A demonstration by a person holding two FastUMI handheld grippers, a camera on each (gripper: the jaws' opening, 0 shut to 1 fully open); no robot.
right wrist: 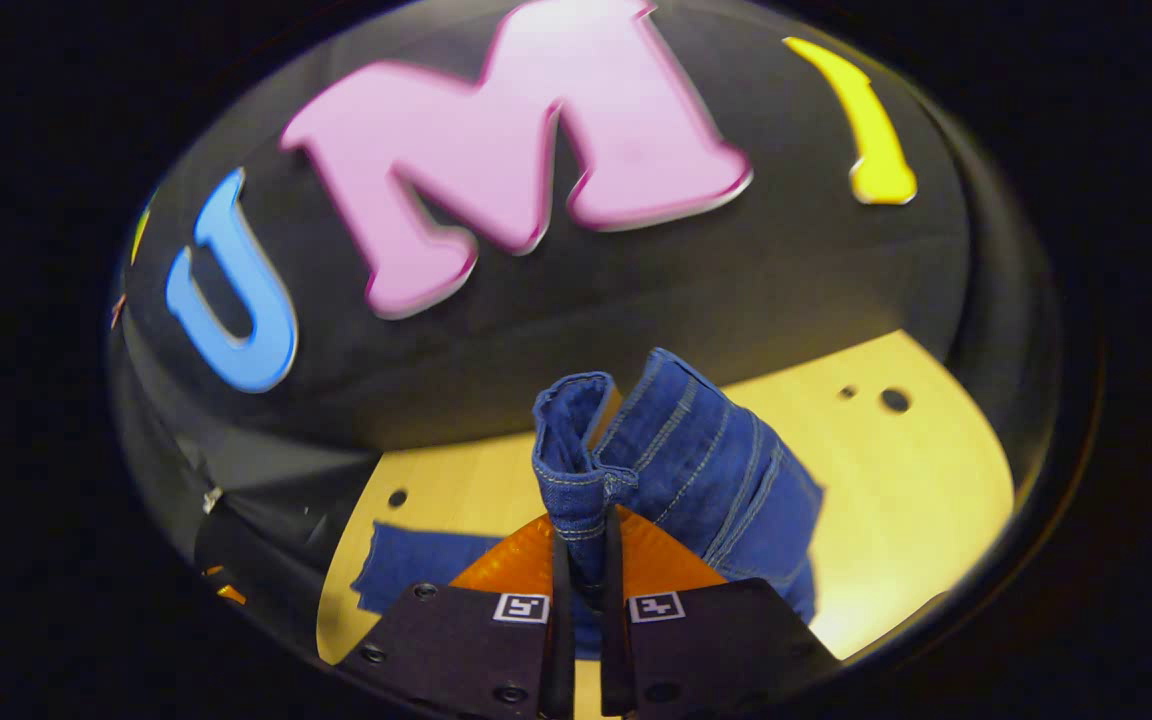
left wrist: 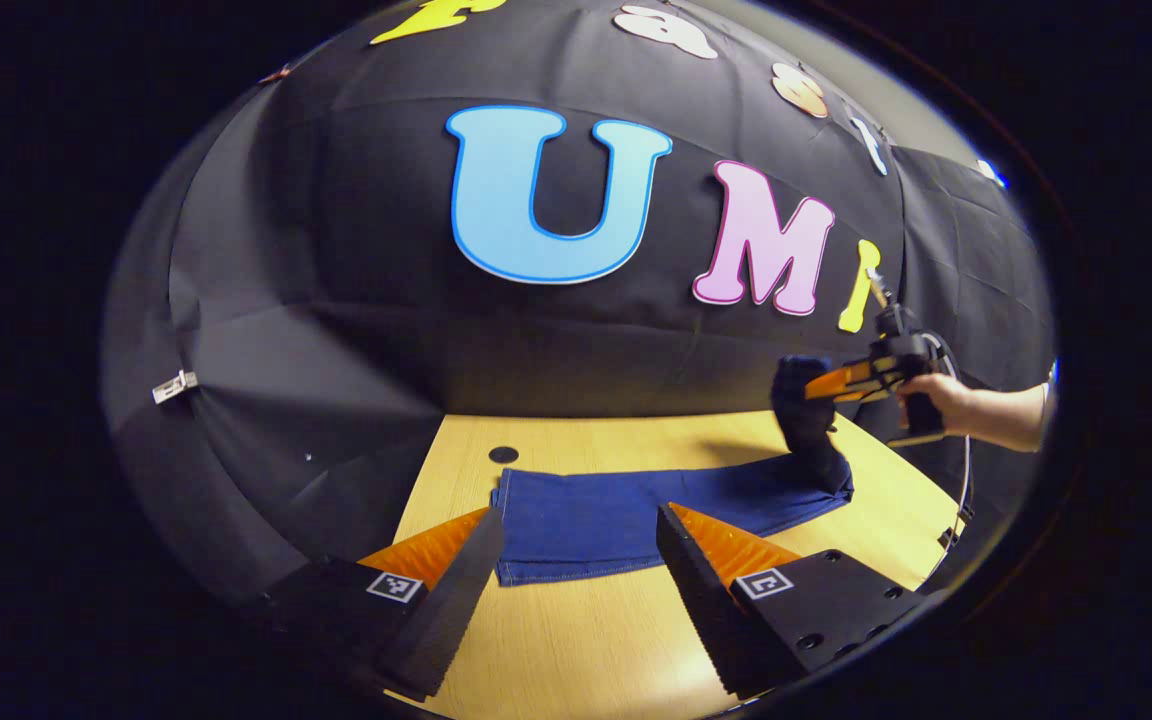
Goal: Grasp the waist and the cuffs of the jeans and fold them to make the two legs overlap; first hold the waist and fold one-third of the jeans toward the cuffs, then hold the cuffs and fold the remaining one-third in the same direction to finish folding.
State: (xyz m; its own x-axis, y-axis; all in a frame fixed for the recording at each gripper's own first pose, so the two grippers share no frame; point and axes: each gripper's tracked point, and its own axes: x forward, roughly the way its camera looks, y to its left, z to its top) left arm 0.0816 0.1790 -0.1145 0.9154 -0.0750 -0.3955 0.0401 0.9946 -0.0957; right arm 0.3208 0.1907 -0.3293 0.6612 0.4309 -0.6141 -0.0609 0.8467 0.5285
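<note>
Presently: jeans [left wrist: 596, 520] flat on my table [left wrist: 576, 640], one end lifted. My left gripper [left wrist: 576, 545] hovers near the flat end, fingers apart, holding nothing. My right gripper [right wrist: 586, 560] is clamped on the raised denim end, above the table.

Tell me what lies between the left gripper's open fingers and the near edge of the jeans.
Only bare table: in the left gripper view the left gripper hovers open just short of the jeans.
</note>
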